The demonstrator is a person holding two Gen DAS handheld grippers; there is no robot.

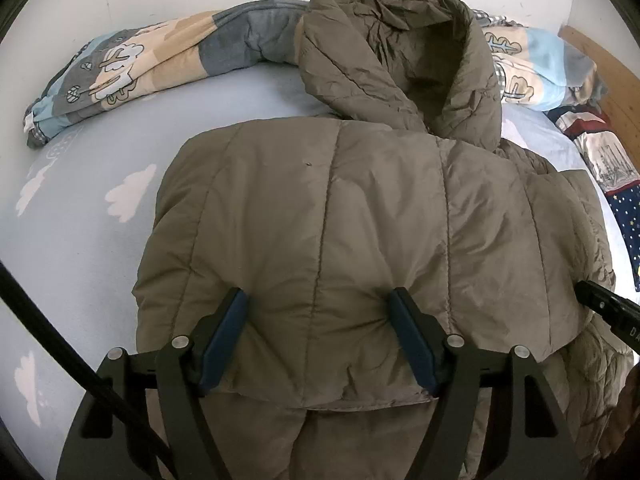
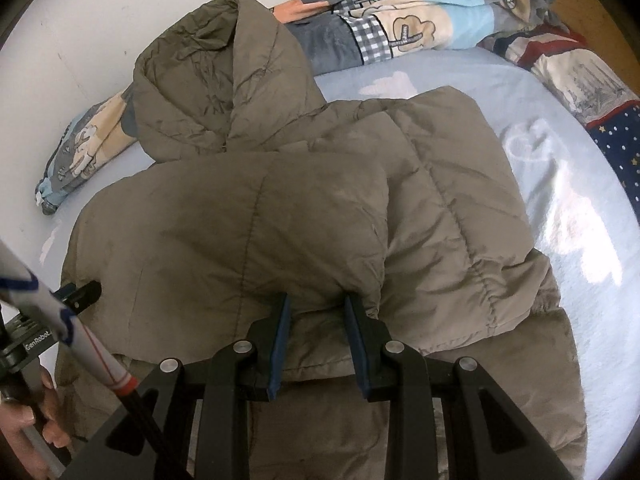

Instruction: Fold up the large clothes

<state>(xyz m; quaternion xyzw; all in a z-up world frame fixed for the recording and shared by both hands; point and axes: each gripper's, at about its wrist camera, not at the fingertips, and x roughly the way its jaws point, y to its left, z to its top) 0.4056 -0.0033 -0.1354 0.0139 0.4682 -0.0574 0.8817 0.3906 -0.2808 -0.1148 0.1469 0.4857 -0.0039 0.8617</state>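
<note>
One fold looks done: the coat lies doubled on the bed. Left gripper is wide open over its edge, and right gripper is half open there too, so more folds are likely left.

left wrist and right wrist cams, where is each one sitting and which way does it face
Left wrist: on the left gripper, looking forward at the folded jacket; right gripper tip at right edge.
Right wrist: on the right gripper, same direction; left gripper and hand at left.
Shared: jacket, hood, blue sheet.
</note>
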